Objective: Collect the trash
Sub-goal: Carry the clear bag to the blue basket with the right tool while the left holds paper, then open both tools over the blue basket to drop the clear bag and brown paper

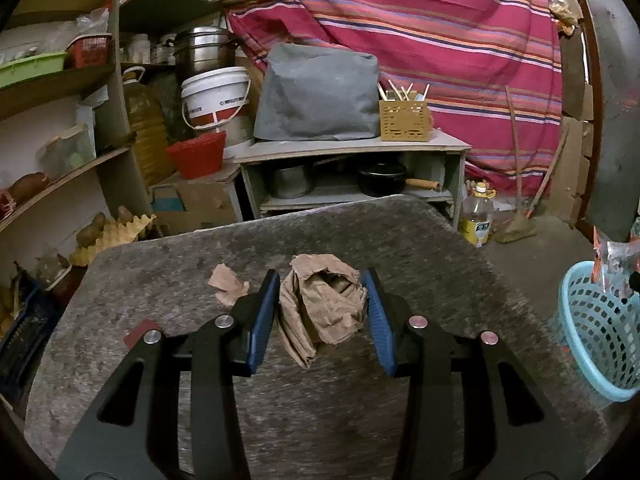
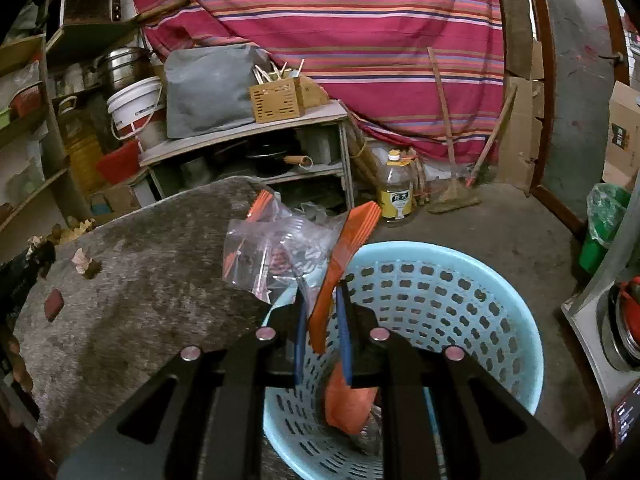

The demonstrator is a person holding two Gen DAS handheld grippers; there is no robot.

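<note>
Crumpled brown paper (image 1: 322, 304): lies on the grey bench (image 1: 280, 400), at the middle of the left wrist view, between the two blue-padded fingers (image 1: 266, 320) of the left gripper (image 1: 323, 286).
Left gripper: fingers spread open, one on each side of the paper wad; whether the pads touch it, I cannot tell.
Small paper scrap (image 1: 228, 283): on the bench at 10 o'clock from the wad, just beside the left finger, apart from the wad.
Dark red piece (image 1: 140, 330): flat on the bench at 8 o'clock from the wad, partly hidden behind the gripper body.
Clear plastic bag with orange edge (image 2: 288, 252): held up by the right gripper (image 2: 324, 304), above the near rim of the basket and the bench edge; its orange strip runs down between the fingers.
Right gripper: fingers closed tight on the orange strip of the bag.
Blue basket (image 2: 460, 300): a perforated light-blue basket standing just beside the bench, at 3 o'clock in the left wrist view; an orange piece (image 2: 348, 400) lies inside it.
Oil bottle (image 2: 396, 192): upright on the floor at 12 o'clock beyond the basket.
Striped cloth (image 1: 420, 32): hangs across the back.
</note>
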